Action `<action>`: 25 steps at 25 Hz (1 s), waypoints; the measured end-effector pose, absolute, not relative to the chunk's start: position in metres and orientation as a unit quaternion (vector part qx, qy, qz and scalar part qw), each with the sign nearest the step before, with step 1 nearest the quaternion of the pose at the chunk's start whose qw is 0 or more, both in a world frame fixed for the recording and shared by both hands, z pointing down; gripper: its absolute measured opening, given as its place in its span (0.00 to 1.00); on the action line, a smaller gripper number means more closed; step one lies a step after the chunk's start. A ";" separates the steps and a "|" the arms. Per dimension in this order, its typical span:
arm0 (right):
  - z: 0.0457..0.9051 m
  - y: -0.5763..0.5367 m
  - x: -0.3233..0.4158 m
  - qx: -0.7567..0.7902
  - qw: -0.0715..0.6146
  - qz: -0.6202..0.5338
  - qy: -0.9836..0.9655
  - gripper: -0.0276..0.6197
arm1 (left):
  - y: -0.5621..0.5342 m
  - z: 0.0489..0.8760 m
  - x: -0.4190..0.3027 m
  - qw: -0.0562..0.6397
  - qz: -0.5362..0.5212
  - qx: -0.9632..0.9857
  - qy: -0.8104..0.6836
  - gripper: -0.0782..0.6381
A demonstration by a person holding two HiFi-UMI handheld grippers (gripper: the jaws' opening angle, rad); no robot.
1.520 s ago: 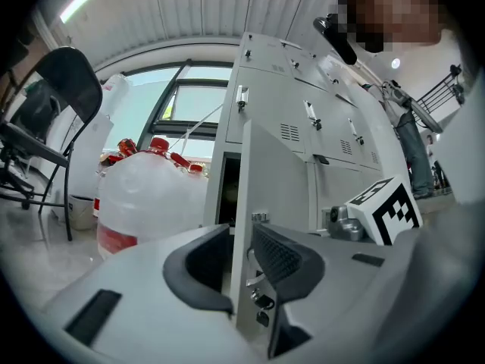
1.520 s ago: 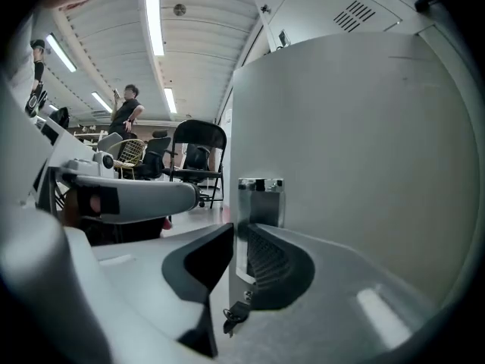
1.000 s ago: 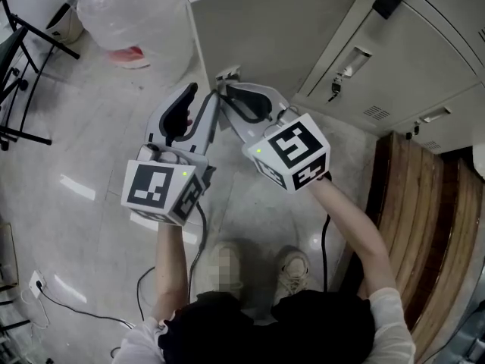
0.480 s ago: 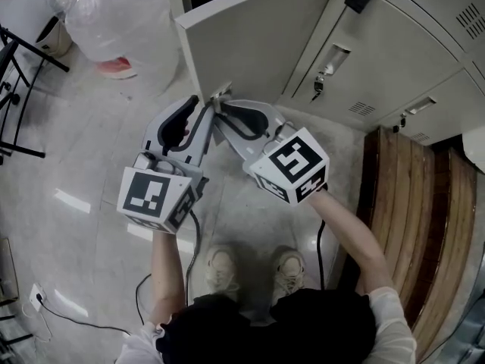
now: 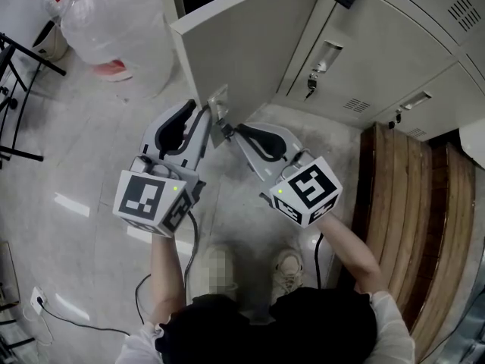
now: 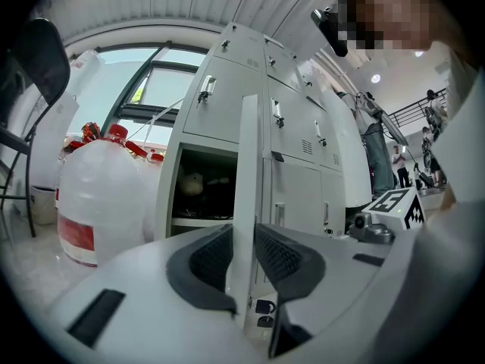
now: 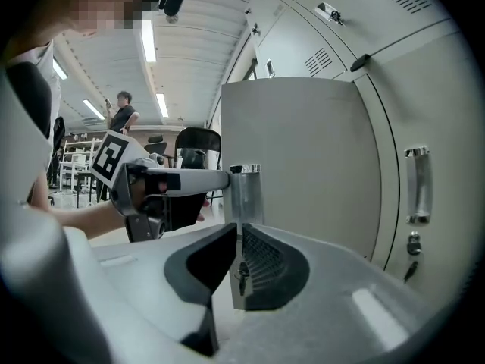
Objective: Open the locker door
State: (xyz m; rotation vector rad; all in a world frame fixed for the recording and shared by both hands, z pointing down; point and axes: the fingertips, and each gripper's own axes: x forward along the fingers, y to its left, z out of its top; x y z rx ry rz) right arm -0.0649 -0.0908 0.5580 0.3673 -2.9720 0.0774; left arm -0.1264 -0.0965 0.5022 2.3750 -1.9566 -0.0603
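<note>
The pale grey locker door (image 5: 242, 44) stands swung out from the locker row. A small metal handle plate (image 5: 218, 101) sits at its free edge. My left gripper (image 5: 206, 116) reaches that edge from the left. In the left gripper view the door (image 6: 246, 165) runs edge-on between the pads, and the left gripper (image 6: 244, 260) has just been closing and presses on it. My right gripper (image 5: 226, 131) comes in from the right. In the right gripper view its jaws (image 7: 237, 268) have just been closing onto the metal handle (image 7: 244, 196), where a key hangs.
Closed neighbouring lockers (image 5: 356, 59) with keys in their locks stand right of the door. A wooden bench (image 5: 413, 203) lies at the right. A white plastic bag (image 5: 114, 29) and black stand legs (image 5: 23, 59) sit at the left. A cable (image 5: 76, 309) trails over the floor.
My right gripper has drawn back toward the person's body, staying on the handle. The door's free edge has come further out to the left. The left gripper has barely shifted.
</note>
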 end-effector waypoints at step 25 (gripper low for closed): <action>0.607 -0.013 -0.049 0.086 0.132 0.009 -0.988 0.07 | -0.082 0.506 -0.013 0.029 -0.012 0.882 -0.469 0.24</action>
